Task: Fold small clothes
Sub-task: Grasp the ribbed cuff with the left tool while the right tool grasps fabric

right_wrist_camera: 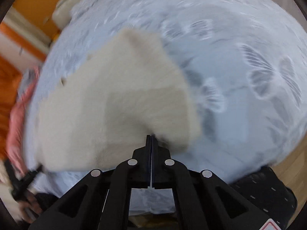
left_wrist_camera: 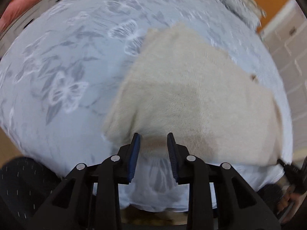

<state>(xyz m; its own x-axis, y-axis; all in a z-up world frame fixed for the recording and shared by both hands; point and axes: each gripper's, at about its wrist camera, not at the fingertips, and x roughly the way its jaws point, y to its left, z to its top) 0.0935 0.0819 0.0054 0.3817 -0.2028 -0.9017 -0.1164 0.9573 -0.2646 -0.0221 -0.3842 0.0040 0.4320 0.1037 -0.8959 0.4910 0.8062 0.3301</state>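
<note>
A cream fleecy garment [left_wrist_camera: 191, 95] lies spread on a pale blue floral bedsheet [left_wrist_camera: 67, 67]. My left gripper [left_wrist_camera: 153, 137] is open, its blue-padded jaws standing over the garment's near edge, with nothing between them. In the right wrist view the same garment [right_wrist_camera: 119, 99] fills the middle. My right gripper [right_wrist_camera: 151, 137] is shut on the garment's near right corner, which is lifted and bunched at the fingertips. The right gripper also shows at the right edge of the left wrist view [left_wrist_camera: 282, 162], and the left gripper at the lower left of the right wrist view [right_wrist_camera: 39, 167]. Both views are motion-blurred.
A pink cloth [left_wrist_camera: 28, 2] lies at the bed's far left; it also shows in the right wrist view [right_wrist_camera: 17, 118]. Grey-white fabric [left_wrist_camera: 239, 3] is piled at the far right. Orange wall and white cabinets [left_wrist_camera: 287, 44] stand beyond. My dark trousers [right_wrist_camera: 268, 191] are at the near edge.
</note>
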